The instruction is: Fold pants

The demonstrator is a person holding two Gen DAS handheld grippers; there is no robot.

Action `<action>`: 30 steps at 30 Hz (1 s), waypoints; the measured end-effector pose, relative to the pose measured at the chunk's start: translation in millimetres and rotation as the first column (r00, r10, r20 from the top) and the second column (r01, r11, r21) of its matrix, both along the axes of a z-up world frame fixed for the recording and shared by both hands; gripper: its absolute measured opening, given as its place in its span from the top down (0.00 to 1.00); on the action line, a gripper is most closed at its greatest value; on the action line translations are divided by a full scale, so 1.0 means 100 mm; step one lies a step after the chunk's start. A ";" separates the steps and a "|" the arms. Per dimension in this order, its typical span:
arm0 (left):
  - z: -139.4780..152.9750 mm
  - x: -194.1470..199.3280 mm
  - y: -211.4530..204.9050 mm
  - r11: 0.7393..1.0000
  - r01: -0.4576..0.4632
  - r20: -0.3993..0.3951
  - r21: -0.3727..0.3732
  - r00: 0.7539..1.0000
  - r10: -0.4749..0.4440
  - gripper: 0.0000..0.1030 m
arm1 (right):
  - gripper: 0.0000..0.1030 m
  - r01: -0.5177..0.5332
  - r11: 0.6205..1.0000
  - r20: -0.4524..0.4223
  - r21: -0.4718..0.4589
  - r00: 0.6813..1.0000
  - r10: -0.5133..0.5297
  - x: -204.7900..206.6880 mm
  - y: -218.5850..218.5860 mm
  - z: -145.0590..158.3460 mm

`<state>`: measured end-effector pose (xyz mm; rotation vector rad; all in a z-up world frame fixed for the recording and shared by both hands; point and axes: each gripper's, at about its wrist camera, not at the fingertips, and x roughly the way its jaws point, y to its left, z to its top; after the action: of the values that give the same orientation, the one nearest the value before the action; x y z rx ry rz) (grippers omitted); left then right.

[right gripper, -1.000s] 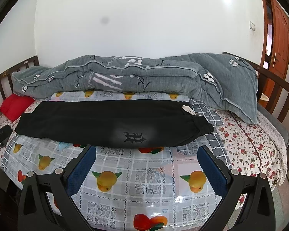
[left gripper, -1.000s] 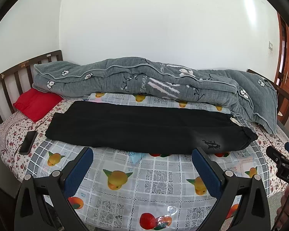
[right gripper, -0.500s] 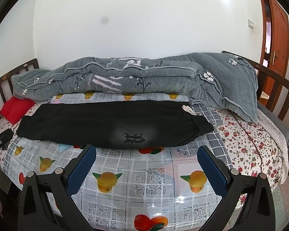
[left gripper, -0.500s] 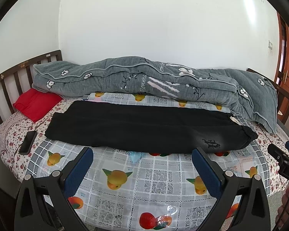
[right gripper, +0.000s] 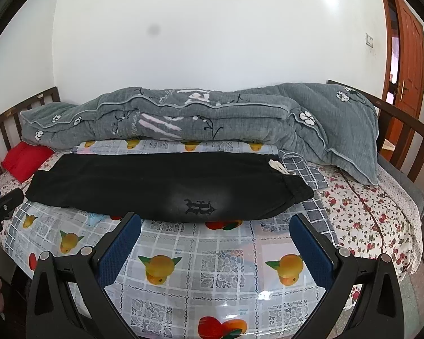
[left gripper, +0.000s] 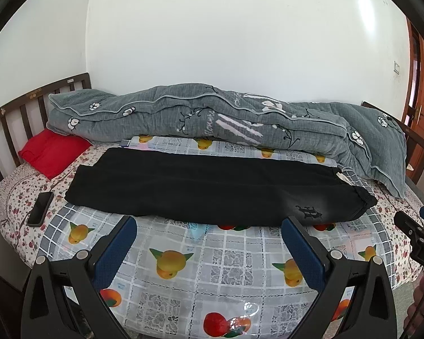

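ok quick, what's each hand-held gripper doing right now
Left hand-held gripper: open, holding nothing, short of the black pants.
Right hand-held gripper: open, holding nothing, also short of the pants.

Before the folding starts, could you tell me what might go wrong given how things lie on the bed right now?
1. The black pants lie on a glossy fruit-print plastic sheet; they may slide, or the sheet may get pinched with the fabric.
2. A phone lies near the leg end, so a sweeping fold could knock it.
3. The grey quilt lies close behind the pants and could snag a lifted edge.
Both the left gripper and the right gripper are open, off the cloth.
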<state>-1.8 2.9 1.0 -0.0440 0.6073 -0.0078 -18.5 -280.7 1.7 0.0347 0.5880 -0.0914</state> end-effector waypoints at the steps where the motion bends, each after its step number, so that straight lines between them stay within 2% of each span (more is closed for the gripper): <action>1: 0.00 0.00 0.00 1.000 0.002 0.000 0.002 1.000 -0.002 0.00 | 0.00 0.000 1.000 0.003 -0.002 1.000 0.000 -0.01 0.01 0.01; 10: -0.03 0.06 -0.01 1.000 0.005 -0.004 0.004 1.000 -0.005 0.00 | 0.00 -0.008 1.000 0.030 0.002 1.000 0.008 0.01 0.01 0.04; 13: -0.07 0.14 0.02 1.000 0.000 0.000 0.016 1.000 0.000 0.00 | 0.00 -0.040 0.999 0.055 0.012 0.998 0.039 0.02 0.02 0.00; 17: -0.20 0.28 0.15 0.997 -0.067 -0.004 0.032 0.998 0.067 0.00 | 0.00 -0.049 0.999 0.072 0.020 0.996 0.048 0.09 -0.04 -0.09; 19: -0.31 0.38 0.27 0.996 -0.089 -0.020 0.020 0.996 0.090 0.00 | 0.00 -0.036 0.999 0.069 0.016 0.997 0.035 0.16 -0.08 -0.17; 22: -0.57 0.57 0.50 0.994 -0.107 -0.109 -0.031 0.989 0.103 0.01 | 0.00 -0.028 0.999 0.032 0.018 0.999 0.027 0.34 -0.17 -0.35; 23: -0.70 0.65 0.61 0.992 -0.114 -0.134 -0.061 0.985 0.105 0.01 | 0.00 -0.028 0.999 0.013 0.023 1.000 0.028 0.42 -0.20 -0.43; 27: -1.12 0.81 0.89 0.984 -0.162 -0.204 -0.079 0.968 0.143 0.01 | 0.01 -0.014 0.999 -0.048 0.030 0.999 0.015 0.68 -0.35 -0.79; 30: -1.43 0.94 1.10 0.976 -0.181 -0.254 -0.118 0.956 0.146 0.01 | 0.06 0.014 0.999 -0.105 0.037 0.994 -0.010 0.88 -0.48 -1.07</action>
<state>92.3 113.1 -142.4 -0.2347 0.8480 0.1178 69.8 -328.4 -105.7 0.0703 0.6944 -0.0944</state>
